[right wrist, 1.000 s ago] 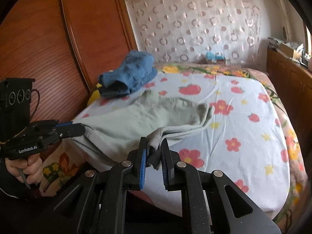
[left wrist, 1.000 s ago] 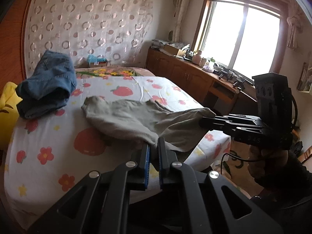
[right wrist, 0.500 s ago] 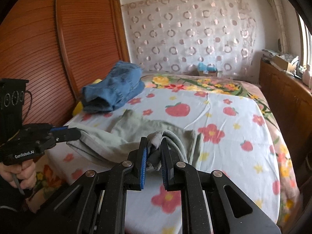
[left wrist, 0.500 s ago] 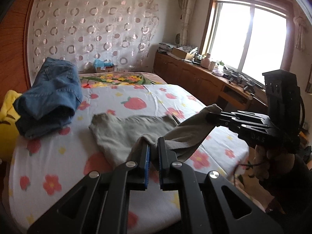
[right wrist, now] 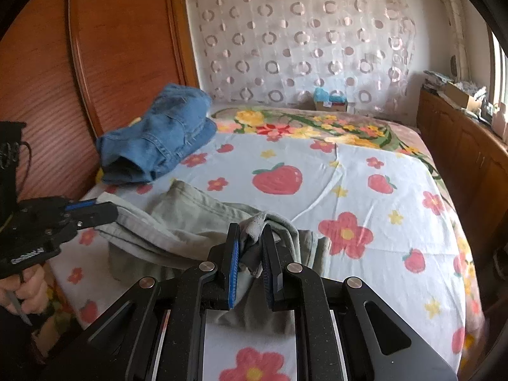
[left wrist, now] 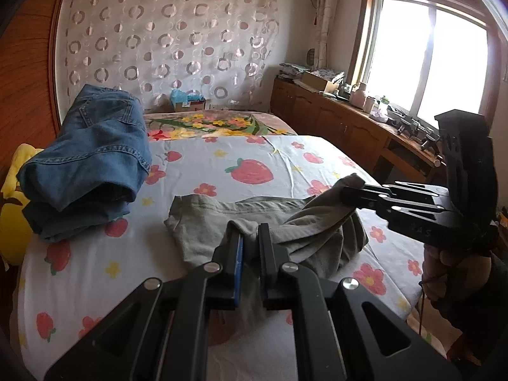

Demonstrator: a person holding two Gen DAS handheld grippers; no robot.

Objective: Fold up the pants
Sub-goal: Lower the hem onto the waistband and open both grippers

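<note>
I'm gripping the pants (left wrist: 285,222) with both the left gripper (left wrist: 249,247) and right gripper (right wrist: 249,247), mid-fold; flattening remains.

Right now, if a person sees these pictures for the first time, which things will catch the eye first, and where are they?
The grey-green pants catch the eye first, bunched near the front of the bed, with the left gripper and right gripper each shut on a fold. Next comes the strawberry-and-flower bedsheet, then the folded blue jeans on the bed beside the wooden headboard.
</note>
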